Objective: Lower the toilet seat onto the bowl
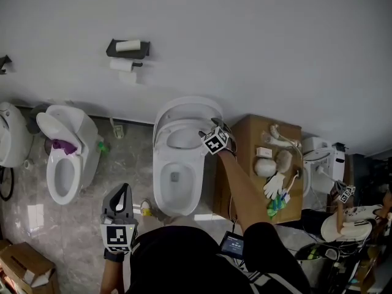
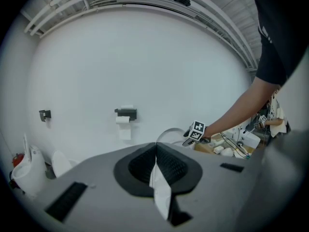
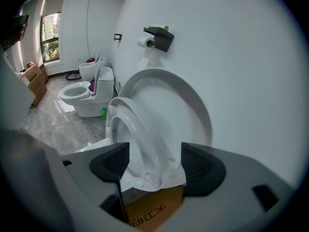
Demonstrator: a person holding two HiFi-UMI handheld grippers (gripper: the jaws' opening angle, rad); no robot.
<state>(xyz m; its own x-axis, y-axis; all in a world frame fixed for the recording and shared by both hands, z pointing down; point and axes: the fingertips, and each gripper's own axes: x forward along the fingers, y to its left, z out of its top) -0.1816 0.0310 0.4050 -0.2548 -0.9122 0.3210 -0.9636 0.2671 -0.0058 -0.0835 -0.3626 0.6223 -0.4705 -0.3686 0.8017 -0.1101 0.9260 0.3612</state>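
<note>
Toilet seat (image 3: 142, 144) is up, standing nearly upright just in front of the raised lid (image 1: 187, 106), over the bowl (image 1: 177, 188) of the middle toilet.

Room-wise it's a big plain white wall (image 1: 245, 35) along the back and a glossy grey marble-look floor (image 1: 37, 213). A second toilet (image 1: 86, 146) sits to the left with its lid up and something purple (image 1: 61, 144) at the back of its bowl. A large cardboard box (image 1: 245, 146) sits tight against the right side of the middle toilet, with a white glove (image 1: 274, 185) and other small bits on top. There's another cardboard box (image 1: 24, 265) on the floor at the lower left. A black toilet roll holder (image 1: 127, 49) is on the wall, with one roll on top and one hanging.

Right tongs (image 1: 203, 133) are up at the seat's top edge, partway open, with the rim sitting between the pads. I can't see them clamping it. Left tongs (image 1: 124, 190) hang low over the floor left of the bowl, closed up with nothing in them.
</note>
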